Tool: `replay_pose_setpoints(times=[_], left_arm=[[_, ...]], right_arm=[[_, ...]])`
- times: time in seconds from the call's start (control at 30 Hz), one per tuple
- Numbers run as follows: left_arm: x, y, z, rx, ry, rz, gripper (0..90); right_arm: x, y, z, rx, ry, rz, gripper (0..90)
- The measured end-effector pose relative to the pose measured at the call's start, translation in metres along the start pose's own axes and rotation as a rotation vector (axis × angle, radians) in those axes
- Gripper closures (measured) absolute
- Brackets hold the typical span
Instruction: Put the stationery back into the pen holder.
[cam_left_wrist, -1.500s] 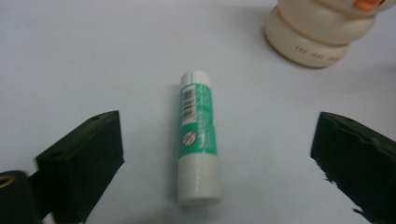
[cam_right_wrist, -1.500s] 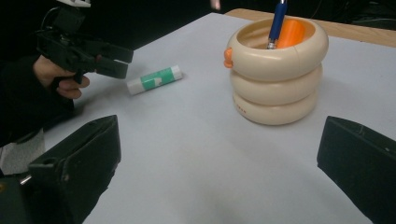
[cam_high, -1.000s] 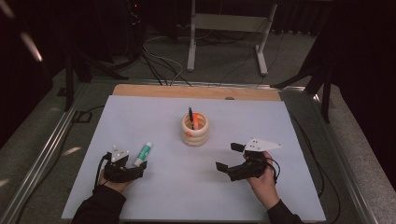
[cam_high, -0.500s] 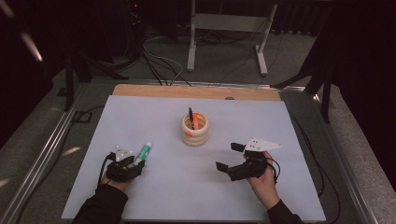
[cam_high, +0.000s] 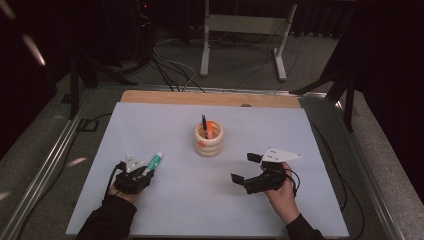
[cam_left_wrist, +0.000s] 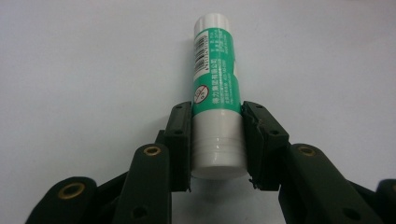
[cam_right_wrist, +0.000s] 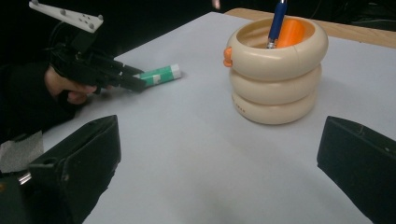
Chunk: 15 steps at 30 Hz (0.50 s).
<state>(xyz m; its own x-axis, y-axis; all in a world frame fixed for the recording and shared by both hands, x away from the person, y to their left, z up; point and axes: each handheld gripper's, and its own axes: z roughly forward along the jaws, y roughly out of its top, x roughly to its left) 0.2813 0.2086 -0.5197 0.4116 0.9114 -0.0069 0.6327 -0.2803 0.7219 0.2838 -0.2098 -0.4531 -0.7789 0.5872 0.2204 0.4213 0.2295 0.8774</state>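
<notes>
From the high view, a person is sitting at the near edge of a pale grey-white table mat (cam_high: 165, 125), with both forearms coming in from the bottom. The left gripper (cam_high: 145, 172) is lying low over the mat near the left corner, gripping a green-and-white cylindrical glue stick (cam_high: 155, 161) whose free end is pointing up and to the right, toward a cream-coloured, ring-stacked pen holder (cam_high: 208, 140) standing at the middle of the mat. That aim is suggesting, as a judgement, that the stick is meant for the holder, which is already carrying a blue pen (cam_high: 204, 124) and an orange item. The right gripper (cam_high: 245, 167) is hovering well apart on the right, with its jaws spread and nothing between them, likely waiting its turn.

In the left gripper view, the two black jaws are pressing on either side of the glue stick (cam_left_wrist: 216, 93) near its white capped end, so the claw is clenched on it. The stick is pointing straight away along the jaws; whether it is lifted or resting on the mat cannot be told here.

In the right gripper view, the wide-set black jaws are framing the pen holder (cam_right_wrist: 273, 70), which is standing upright, while the left gripper (cam_right_wrist: 135, 84) is showing farther off, keeping the glue stick (cam_right_wrist: 161, 74) low and level just over the mat.
</notes>
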Motion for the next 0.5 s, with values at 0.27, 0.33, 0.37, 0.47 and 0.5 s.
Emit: replay_pose_setpoints(times=[0.27,0.33,0.37,0.47,0.5], left_arm=[[0.003,0.009,-0.014,-0.033,-0.045,0.025,66.4],[0.002,0.01,-0.016,-0.026,-0.058,0.034,66.4],[0.001,0.011,-0.016,-0.024,-0.068,0.041,66.4],[-0.002,0.012,-0.017,-0.014,-0.096,0.06,66.4],[-0.003,0.012,-0.017,-0.012,-0.108,0.065,66.4]], right_arm=[[0.0,0.0,-0.001,-0.003,-0.001,0.002,0.0],[0.0,0.0,-0.001,-0.005,-0.002,0.003,0.0],[0.0,0.0,-0.001,-0.005,-0.002,0.003,0.0],[0.0,0.0,-0.001,-0.005,-0.002,0.003,0.0],[0.0,0.0,-0.001,-0.005,0.0,0.004,0.0]])
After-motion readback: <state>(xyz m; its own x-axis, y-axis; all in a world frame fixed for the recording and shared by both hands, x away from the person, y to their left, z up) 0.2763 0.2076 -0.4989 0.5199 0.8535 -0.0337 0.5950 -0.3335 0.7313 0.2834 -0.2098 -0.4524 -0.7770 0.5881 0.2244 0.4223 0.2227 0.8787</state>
